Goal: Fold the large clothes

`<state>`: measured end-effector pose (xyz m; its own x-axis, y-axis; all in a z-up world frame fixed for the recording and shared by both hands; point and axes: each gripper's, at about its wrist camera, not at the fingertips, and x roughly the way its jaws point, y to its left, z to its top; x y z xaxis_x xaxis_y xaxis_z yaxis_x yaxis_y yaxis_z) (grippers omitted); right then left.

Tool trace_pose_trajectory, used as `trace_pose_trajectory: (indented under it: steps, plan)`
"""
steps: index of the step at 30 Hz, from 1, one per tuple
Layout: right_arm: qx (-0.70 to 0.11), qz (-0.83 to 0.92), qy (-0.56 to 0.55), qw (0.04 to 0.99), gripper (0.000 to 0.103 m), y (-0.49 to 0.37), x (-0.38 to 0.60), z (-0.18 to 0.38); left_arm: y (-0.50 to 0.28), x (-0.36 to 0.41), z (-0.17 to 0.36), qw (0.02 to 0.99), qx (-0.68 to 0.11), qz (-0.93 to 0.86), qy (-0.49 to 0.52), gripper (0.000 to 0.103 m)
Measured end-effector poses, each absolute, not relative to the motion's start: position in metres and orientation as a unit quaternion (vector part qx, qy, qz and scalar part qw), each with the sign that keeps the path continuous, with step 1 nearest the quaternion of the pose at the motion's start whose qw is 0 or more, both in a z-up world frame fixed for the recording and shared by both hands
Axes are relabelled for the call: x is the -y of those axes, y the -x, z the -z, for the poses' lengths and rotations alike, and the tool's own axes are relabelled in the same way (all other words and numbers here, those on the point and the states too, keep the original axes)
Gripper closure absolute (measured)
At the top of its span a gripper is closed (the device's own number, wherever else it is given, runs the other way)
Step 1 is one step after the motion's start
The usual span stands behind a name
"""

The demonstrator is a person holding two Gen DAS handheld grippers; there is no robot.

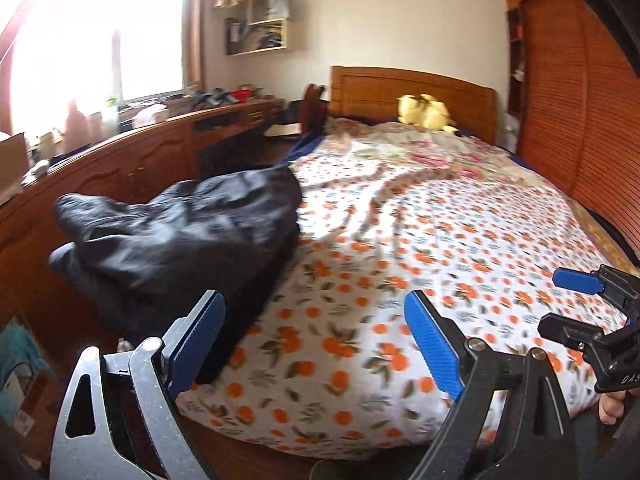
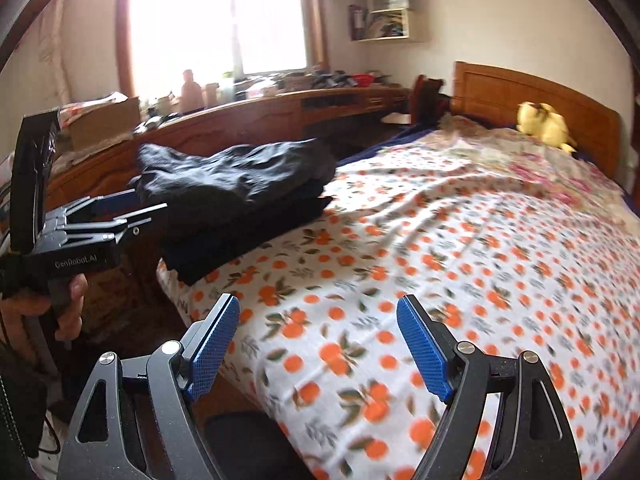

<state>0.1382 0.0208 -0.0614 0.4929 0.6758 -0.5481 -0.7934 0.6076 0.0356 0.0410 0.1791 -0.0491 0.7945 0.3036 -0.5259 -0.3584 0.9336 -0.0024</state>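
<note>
A pile of dark folded clothes (image 1: 180, 236) lies at the left edge of the bed, a rumpled black garment on top; it also shows in the right wrist view (image 2: 240, 196). My left gripper (image 1: 316, 344) is open and empty, just in front of and right of the pile, above the sheet. It also shows from the side in the right wrist view (image 2: 132, 208), open beside the pile. My right gripper (image 2: 318, 348) is open and empty over the orange-print sheet (image 2: 440, 264), and appears at the right edge of the left wrist view (image 1: 560, 304).
The bed (image 1: 400, 240) has a wooden headboard (image 1: 412, 96) with a yellow plush toy (image 1: 426, 114) by it. A long cluttered wooden desk (image 1: 140, 152) runs along the left under a bright window. A slatted wooden wardrobe (image 1: 580, 120) stands on the right.
</note>
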Motion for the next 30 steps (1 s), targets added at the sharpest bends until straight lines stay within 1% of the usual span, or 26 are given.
trace_pose_trajectory:
  steps: [12, 16, 23, 30]
  plan:
    - [-0.248, -0.321, 0.046, 0.913, 0.021, -0.084, 0.106, 0.03, -0.05, -0.065, 0.041, 0.958, -0.276, -0.07, 0.033, 0.012]
    - [-0.222, -0.273, 0.039, 0.935, 0.021, -0.059, 0.144, 0.011, -0.051, -0.029, 0.029, 0.963, -0.263, -0.037, 0.033, 0.012]
    - [-0.18, -0.2, 0.02, 0.963, 0.021, -0.011, 0.189, -0.014, -0.044, 0.006, 0.001, 0.971, -0.238, -0.005, 0.026, 0.011]
    - [-0.171, -0.183, 0.002, 0.968, 0.021, 0.016, 0.201, -0.019, -0.038, 0.017, -0.007, 0.973, -0.228, 0.004, 0.025, 0.011]
